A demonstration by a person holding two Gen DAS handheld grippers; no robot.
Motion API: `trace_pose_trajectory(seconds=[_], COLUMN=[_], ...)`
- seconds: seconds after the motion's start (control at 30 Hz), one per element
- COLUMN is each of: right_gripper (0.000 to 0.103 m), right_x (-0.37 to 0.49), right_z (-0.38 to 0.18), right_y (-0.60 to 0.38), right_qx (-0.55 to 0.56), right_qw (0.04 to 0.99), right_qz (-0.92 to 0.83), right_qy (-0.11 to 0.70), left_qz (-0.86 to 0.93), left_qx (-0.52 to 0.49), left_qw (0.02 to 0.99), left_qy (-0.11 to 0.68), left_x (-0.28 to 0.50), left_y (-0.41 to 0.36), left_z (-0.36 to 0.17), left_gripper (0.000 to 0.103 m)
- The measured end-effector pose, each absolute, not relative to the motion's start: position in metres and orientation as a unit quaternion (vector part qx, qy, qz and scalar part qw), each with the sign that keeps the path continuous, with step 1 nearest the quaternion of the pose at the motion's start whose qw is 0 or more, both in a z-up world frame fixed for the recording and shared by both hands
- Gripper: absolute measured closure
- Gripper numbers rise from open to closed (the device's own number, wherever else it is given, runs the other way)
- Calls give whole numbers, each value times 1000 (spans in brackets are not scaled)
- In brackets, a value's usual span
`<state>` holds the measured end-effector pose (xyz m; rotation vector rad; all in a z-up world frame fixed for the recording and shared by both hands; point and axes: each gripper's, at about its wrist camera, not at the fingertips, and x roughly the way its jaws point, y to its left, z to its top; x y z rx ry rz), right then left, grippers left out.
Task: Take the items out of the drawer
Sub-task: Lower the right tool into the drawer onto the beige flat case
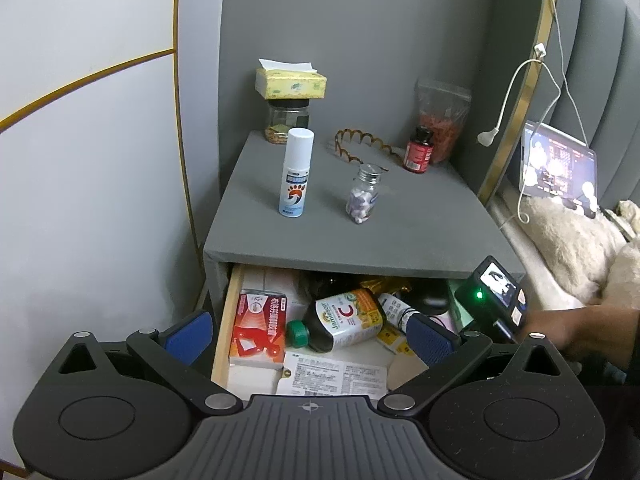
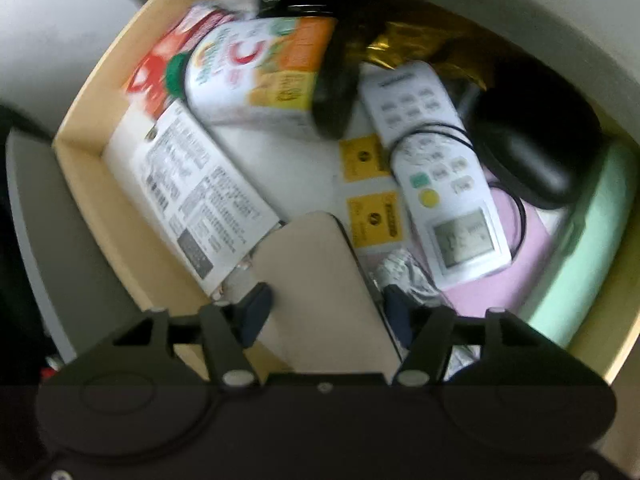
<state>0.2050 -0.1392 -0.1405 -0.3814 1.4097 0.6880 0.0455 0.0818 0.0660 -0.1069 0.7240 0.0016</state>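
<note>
Right wrist view motion-blurred, leaflet (image 2: 192, 196) text unreadable, drawer (image 1: 222, 312) rear hidden under nightstand top (image 1: 360, 216)

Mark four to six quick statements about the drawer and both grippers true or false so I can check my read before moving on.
1. The drawer is open. True.
2. The left gripper is clamped on the vitamin C bottle. False: it is open above the drawer, holding nothing.
3. The right gripper straddles a beige flat item inside the drawer. True.
4. The white spray bottle lies in the drawer. False: it stands upright on the nightstand top.
5. A white remote control lies in the drawer. True.
</note>
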Motion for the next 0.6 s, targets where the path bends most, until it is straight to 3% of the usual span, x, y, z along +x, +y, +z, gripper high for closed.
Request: trace_pose_trajectory(seconds=[0.1, 0.2, 0.3, 0.47, 0.6], right_gripper=[73, 84, 83, 82, 83], right_x=[202, 202, 207, 198, 197], right_z=[-122, -106, -101, -115, -125], right_y=[-141, -151, -158, -134, -129], right_qx=[-194, -173, -152, -237, -242], right_qw=[684, 671, 644, 663, 654], right_qz=[327, 353, 384, 352, 356], right_qy=[622, 629, 644, 617, 623], left_qz=[-1, -4, -7, -8, -7], left_qx=[-57, -56, -53, -49, -50], left_qw=[933, 934, 935, 935, 935], left_qy=[355, 353, 352, 352, 351], left_x=[47, 47, 47, 46, 45], left_y=[83, 80, 77, 74, 75], left_z=[66, 67, 67, 65, 66], left_gripper=[1, 1, 1, 1, 1])
